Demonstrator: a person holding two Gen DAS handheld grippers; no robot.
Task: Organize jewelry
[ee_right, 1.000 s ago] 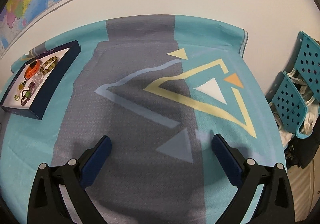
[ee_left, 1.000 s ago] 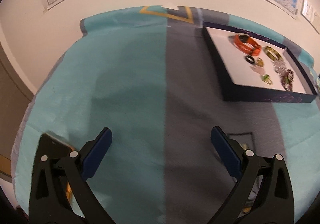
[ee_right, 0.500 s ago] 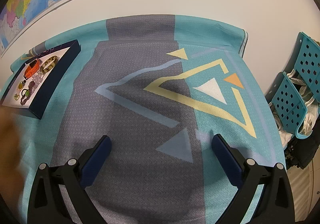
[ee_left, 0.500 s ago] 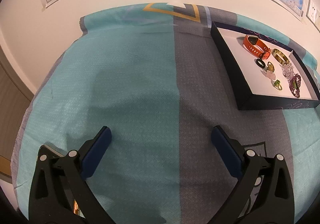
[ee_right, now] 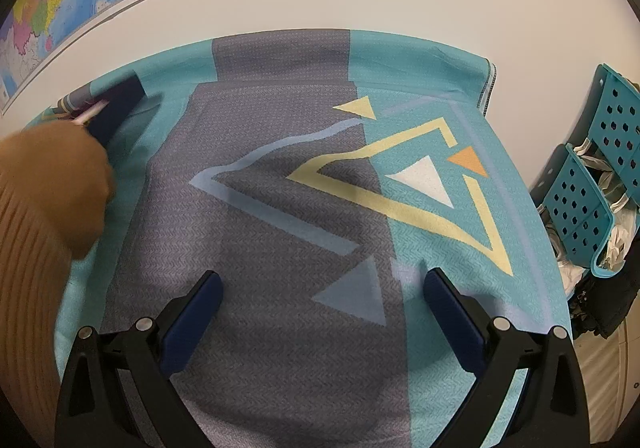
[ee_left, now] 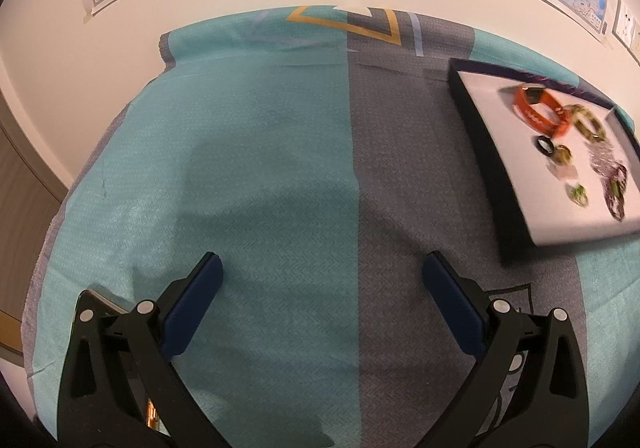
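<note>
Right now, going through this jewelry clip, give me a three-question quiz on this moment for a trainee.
1. True or false: the left gripper is shut on the orange band.
2. Which of these lies in the dark tray? A) a blue cup B) the orange band C) a pair of scissors
3. In the right wrist view, what blocks most of the tray from sight?

Key
1. False: its jaws stand wide apart over the cloth, holding nothing.
2. B, next to a black ring and other small pieces.
3. A brown ribbed sleeve at the left edge. The right gripper is open too.
</note>
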